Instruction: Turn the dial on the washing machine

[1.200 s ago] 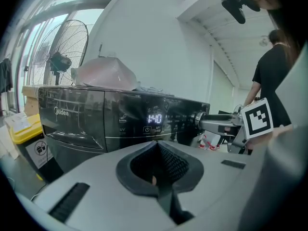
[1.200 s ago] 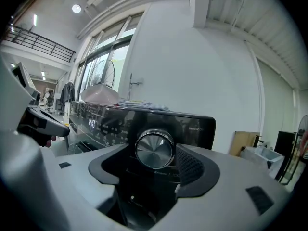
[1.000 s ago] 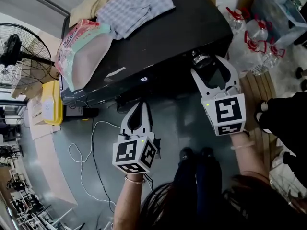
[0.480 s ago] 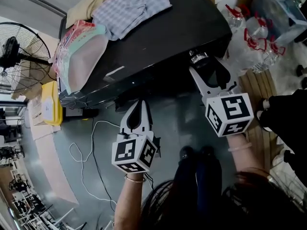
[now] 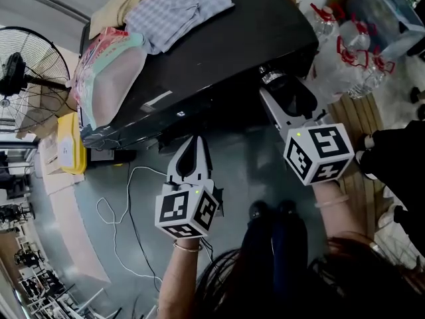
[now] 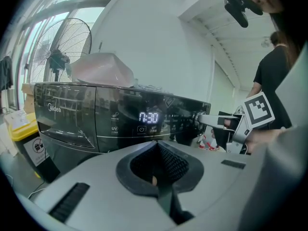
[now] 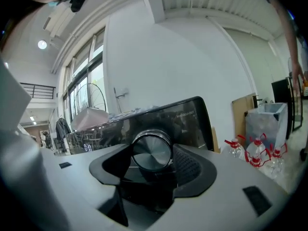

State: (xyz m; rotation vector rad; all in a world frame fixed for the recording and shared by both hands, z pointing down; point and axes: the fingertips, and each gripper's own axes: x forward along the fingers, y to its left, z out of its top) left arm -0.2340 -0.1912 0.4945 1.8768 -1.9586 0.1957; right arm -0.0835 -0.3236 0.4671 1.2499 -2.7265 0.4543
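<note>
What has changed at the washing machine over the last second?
The right claw has closed from wide open onto the dial and twisted, its marker cube tilting. The left claw stays shut and idle in front of the washing machine; the clothes on top have not moved.

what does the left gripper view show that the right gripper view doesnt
Only the left gripper view: the yellow bin, and the right hand-held gripper seen from outside, reaching the panel. Only the right gripper view: the dial face close up, gripped between its jaws, and the bottles. Both: the washing machine, its lit display and the fan.
</note>
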